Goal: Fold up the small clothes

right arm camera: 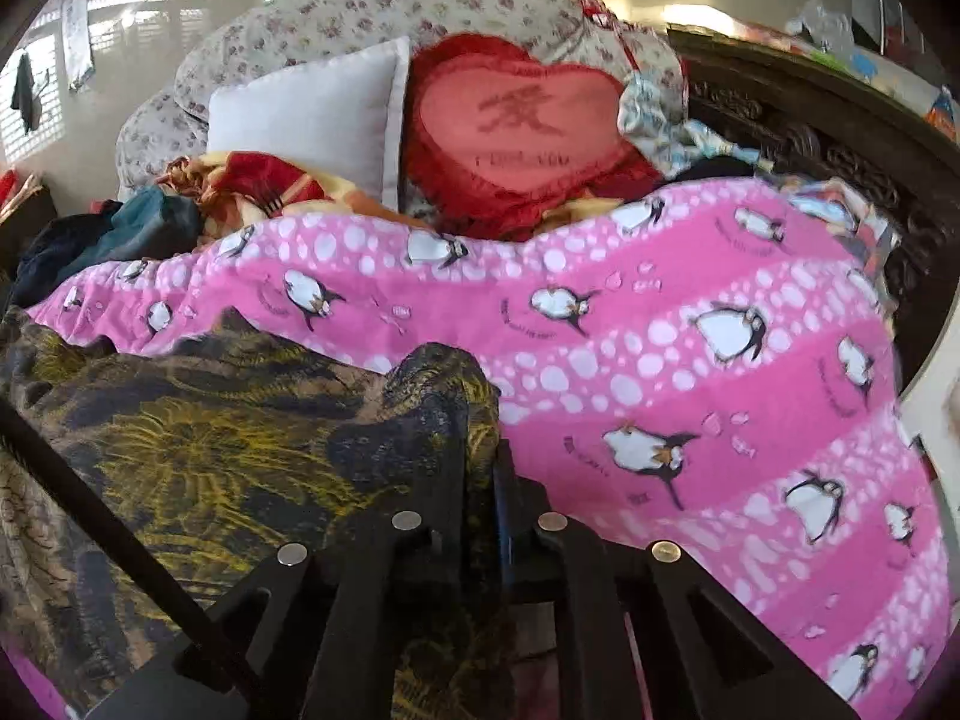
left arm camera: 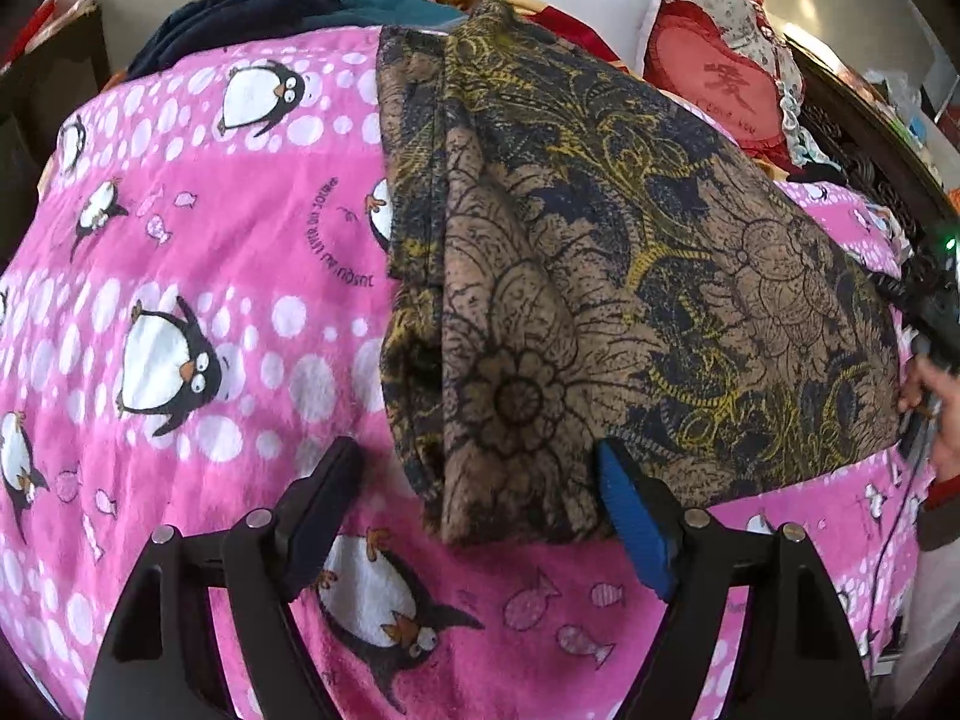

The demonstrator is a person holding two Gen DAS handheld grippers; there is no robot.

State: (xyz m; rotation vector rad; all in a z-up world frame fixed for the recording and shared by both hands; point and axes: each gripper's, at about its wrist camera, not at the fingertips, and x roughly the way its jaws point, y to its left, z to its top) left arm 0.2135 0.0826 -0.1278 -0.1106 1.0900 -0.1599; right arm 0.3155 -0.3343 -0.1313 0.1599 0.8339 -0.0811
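Through my left wrist camera, I am looking down on a brown garment (left arm camera: 600,276) printed with dark blue and mustard floral lines; its fabric is looking thin and slightly nubbly. It is lying folded on a fuzzy pink penguin blanket (left arm camera: 198,276), forming a rough wedge that is running from the near edge by my fingers up and away toward the pillows, with a thicker folded band along its left side. My left gripper (left arm camera: 480,510) is standing wide open, gripping nothing; the near corner of the garment is sitting between its black finger and its blue-padded finger (left arm camera: 630,516). At the far right my right hand (left arm camera: 936,408) is showing at the garment's other edge.

Through my right wrist camera, my right gripper (right arm camera: 480,468) is pinching closed on a bunched ridge of the garment (right arm camera: 228,456), which is spreading away to the left in soft rumples. The blanket (right arm camera: 690,372) is stretching off to the right, plush and spotted with white dots. Beyond it a red heart-shaped cushion (right arm camera: 522,132) with a frilled edge is leaning beside a plain white pillow (right arm camera: 312,120).
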